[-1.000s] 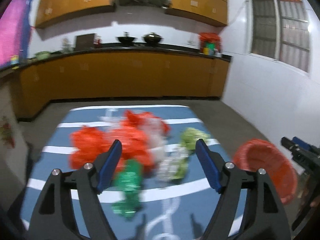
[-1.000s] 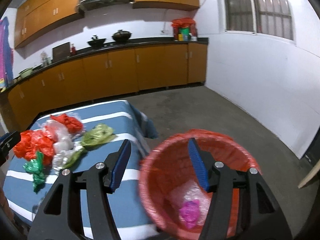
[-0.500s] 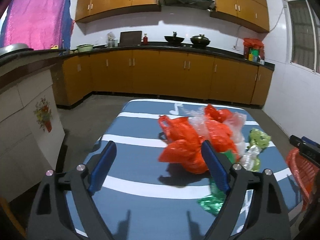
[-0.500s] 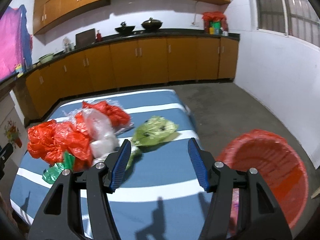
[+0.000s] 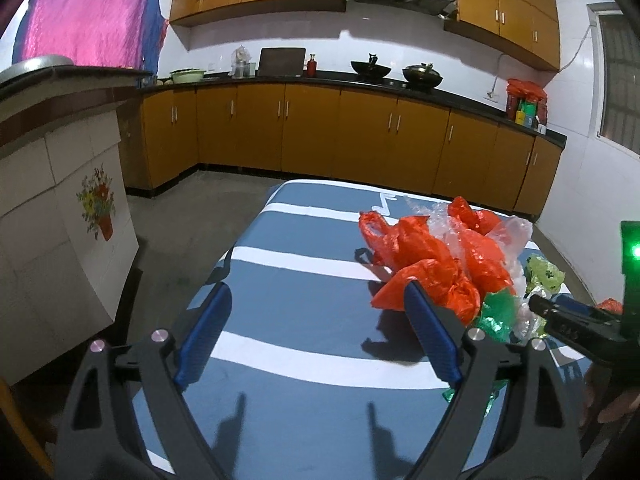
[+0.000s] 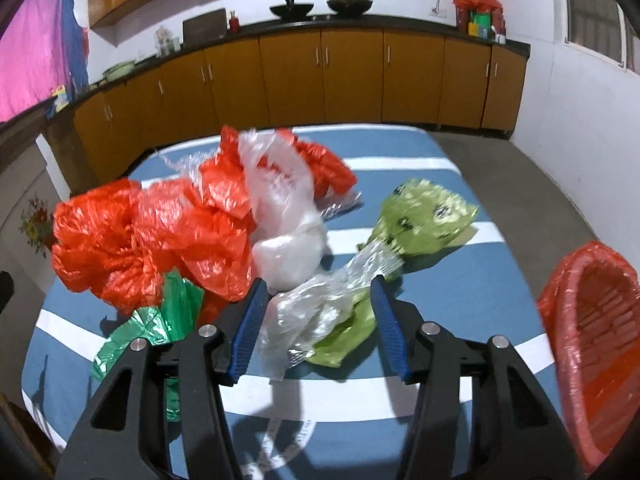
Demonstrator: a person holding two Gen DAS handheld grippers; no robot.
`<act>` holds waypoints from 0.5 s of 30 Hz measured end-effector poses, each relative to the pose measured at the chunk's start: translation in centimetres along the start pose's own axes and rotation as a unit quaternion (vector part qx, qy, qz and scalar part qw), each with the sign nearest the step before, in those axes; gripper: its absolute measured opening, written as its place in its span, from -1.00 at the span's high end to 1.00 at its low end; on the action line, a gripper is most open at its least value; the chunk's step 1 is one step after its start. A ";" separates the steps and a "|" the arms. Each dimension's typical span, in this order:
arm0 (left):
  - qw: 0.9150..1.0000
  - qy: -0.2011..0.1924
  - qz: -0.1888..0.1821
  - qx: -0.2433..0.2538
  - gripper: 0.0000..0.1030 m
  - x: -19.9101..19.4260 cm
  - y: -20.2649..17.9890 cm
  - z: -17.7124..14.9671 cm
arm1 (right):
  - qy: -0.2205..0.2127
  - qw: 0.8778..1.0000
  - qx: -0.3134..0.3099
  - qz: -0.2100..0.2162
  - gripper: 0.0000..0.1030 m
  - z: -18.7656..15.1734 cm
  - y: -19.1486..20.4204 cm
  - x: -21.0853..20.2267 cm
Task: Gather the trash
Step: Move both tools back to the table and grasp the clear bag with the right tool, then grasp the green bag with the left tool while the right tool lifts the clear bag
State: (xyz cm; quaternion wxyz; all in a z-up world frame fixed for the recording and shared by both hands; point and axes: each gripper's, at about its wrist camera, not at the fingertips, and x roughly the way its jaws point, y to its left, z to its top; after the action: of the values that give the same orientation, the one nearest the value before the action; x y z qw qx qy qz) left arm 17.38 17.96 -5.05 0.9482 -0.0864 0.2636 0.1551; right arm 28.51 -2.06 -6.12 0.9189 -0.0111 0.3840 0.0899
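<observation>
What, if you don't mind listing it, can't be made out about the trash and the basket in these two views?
- Red basket: cut off by the right wrist view's edge, so its contents are hidden.
- Green bag: partly behind the right gripper finger.
- Print on the lime bag: blurred.
- Clear wrapper: whether the open jaws touch it is unclear.

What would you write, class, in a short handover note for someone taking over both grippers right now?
Left gripper: open, empty, over bare tablecloth left of the pile.
Right gripper: open, with the clear wrapper between its fingers, not yet gripped.
Trash on the table: red bags, white bag, green bag, lime bag.
Basket: red, off the table's right edge; its contents don't show in these views.
Left: close on the wrapper, drop it in the basket, then clear the remaining bags.
</observation>
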 end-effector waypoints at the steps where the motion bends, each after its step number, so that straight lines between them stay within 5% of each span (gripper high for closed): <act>1: 1.000 0.001 0.000 -0.001 -0.67 0.0 0.0 0.0 | 0.005 1.000 -0.002 -0.003 -0.01 -0.1 0.2 0.2; 15: 0.999 0.008 -0.037 0.005 -0.67 -0.9 -2.2 -0.6 | 0.030 0.999 -0.003 0.023 0.62 -1.1 -0.5 -0.4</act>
State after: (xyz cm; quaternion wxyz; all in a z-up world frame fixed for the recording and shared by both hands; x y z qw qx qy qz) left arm 17.10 15.57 -4.88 0.9516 -0.0925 0.2685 0.1175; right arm 27.53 -2.71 -6.68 0.9047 -0.0081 0.4109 0.1120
